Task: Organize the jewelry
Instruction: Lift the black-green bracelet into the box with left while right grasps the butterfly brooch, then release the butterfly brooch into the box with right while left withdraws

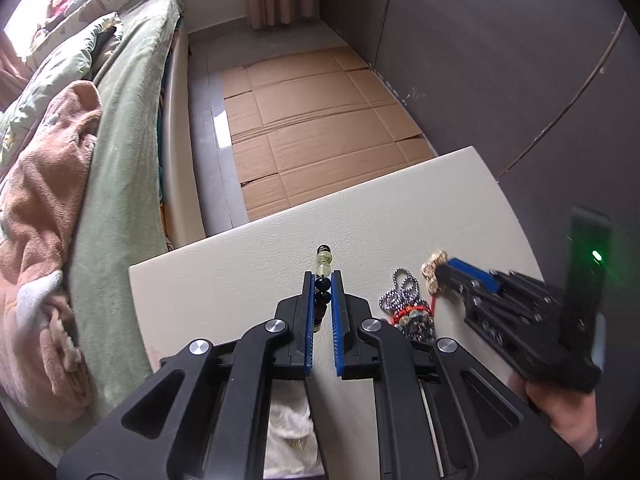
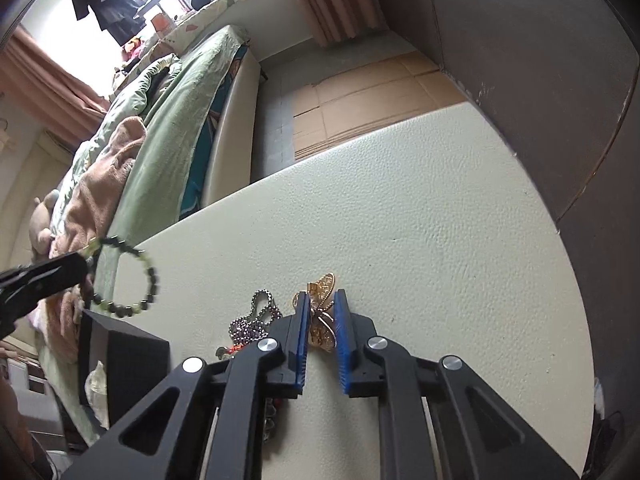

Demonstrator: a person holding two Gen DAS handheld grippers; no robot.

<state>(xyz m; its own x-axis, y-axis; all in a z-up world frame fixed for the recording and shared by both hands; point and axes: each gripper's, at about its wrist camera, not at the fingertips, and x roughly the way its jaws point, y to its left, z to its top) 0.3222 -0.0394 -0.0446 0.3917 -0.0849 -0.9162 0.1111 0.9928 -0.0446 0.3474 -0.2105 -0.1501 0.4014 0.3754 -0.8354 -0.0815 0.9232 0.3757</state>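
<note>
My left gripper (image 1: 322, 276) is shut on a beaded bracelet (image 1: 323, 276) of dark and pale green beads and holds it in the air above the cream table (image 1: 240, 264); the bracelet's loop also shows in the right wrist view (image 2: 136, 276), hanging from the left gripper (image 2: 86, 264). My right gripper (image 2: 322, 300) has its blue pads on either side of a gold butterfly ornament (image 2: 322, 312) lying on the table (image 2: 400, 220). It also shows in the left wrist view (image 1: 434, 276). A silver ball chain (image 1: 402, 292) lies beside it.
A red-corded bead piece (image 1: 412, 316) lies by the chain. A black open box (image 2: 120, 360) with pale padding stands at the table's left front. A bed with green and pink bedding (image 1: 100, 160) is on the left. Cardboard (image 1: 320, 120) covers the floor beyond the table. Dark wall on the right.
</note>
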